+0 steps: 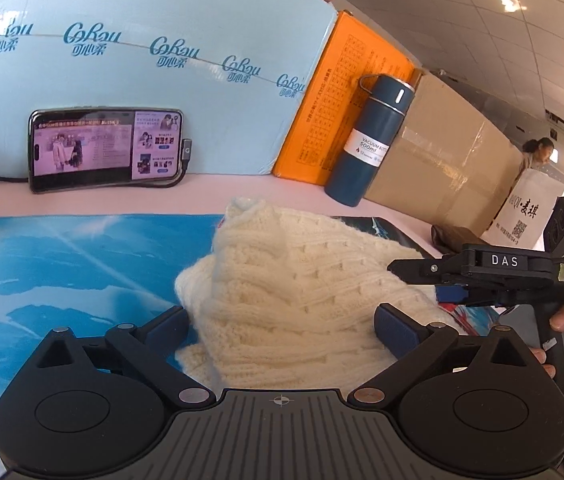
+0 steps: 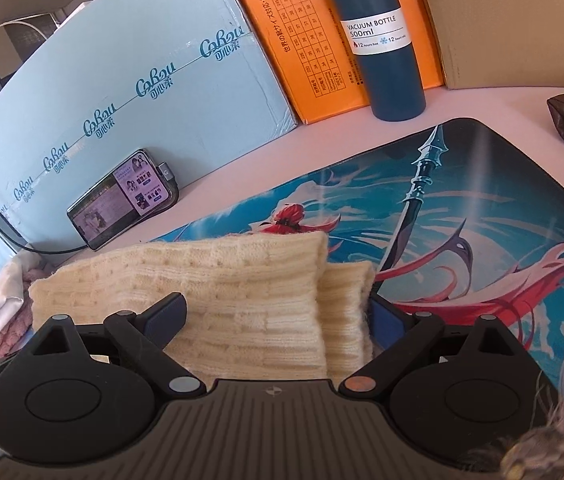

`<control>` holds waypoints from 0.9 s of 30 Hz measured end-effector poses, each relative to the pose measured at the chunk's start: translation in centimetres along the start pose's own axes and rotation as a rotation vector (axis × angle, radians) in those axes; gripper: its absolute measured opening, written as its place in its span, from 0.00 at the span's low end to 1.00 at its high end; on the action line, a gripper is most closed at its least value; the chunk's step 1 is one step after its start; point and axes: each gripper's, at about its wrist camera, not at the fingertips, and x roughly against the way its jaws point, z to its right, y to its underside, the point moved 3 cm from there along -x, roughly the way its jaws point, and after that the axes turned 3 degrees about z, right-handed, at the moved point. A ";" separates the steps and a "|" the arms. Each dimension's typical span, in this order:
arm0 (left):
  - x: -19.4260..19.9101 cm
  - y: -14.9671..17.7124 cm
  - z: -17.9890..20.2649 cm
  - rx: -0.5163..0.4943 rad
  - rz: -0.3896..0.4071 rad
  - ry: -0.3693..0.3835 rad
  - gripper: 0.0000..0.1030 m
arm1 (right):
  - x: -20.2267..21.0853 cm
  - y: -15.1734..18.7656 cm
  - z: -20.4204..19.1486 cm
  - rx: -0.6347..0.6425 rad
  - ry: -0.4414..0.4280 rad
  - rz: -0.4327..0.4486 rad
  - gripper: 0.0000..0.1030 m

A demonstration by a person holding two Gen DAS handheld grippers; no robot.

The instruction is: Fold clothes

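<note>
- The cream knitted sweater (image 1: 282, 292) lies bunched on the blue printed desk mat (image 1: 61, 272), near the mat's middle and right part. It is already doubled over on itself: the right wrist view shows two stacked layers with ribbed ends (image 2: 209, 292).
- The left gripper (image 1: 282, 328) stands with its fingers wide apart, one on either side of the near edge of the sweater. The knit fills the gap between them, but neither pad presses on it.
- The right gripper (image 2: 277, 320) is likewise spread wide, straddling the folded end of the sweater. Its left finger (image 2: 165, 316) rests over the top layer; its right finger (image 2: 386, 320) sits just beside the lower layer's edge.
- The relation that matters: the sweater lies straight ahead of both tools and between them, with the right tool reaching in from the sweater's right, as the left wrist view shows (image 1: 478, 276).
- In the right wrist view the bundle's long axis runs across the picture, left to right.
- Both tools look about equally near, each already at the cloth.
- This scene fits either a fold about to be gripped or a finished fold just let go; the pictures do not settle which.
- A blue bottle (image 1: 370, 140) and a phone (image 1: 105, 148) stand well apart behind.
</note>
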 end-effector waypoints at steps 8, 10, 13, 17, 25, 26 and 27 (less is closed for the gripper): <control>-2.1 -1.4 2.0 -0.145 -0.058 0.003 0.97 | 0.2 0.1 0.7 -0.012 0.060 -0.005 0.93; -3.0 -1.3 1.5 -0.134 -0.096 -0.016 0.98 | 0.2 0.2 0.6 -0.006 0.061 0.004 0.93; -2.6 -1.0 0.5 -0.044 -0.092 -0.024 0.98 | 0.3 0.4 0.6 -0.010 0.045 0.008 0.93; -0.5 -0.7 -1.7 0.260 -0.073 -0.047 0.98 | 0.4 0.4 0.7 -0.019 0.029 -0.004 0.92; -1.9 0.4 1.1 0.180 -0.082 -0.051 0.99 | 0.9 0.5 0.4 -0.065 0.019 -0.025 0.73; -2.3 0.4 1.6 0.164 -0.076 -0.061 0.98 | 1.1 0.6 0.5 -0.081 0.009 -0.027 0.71; -2.4 0.4 2.0 0.161 -0.069 -0.059 0.91 | 1.3 0.6 0.8 -0.105 -0.004 -0.029 0.63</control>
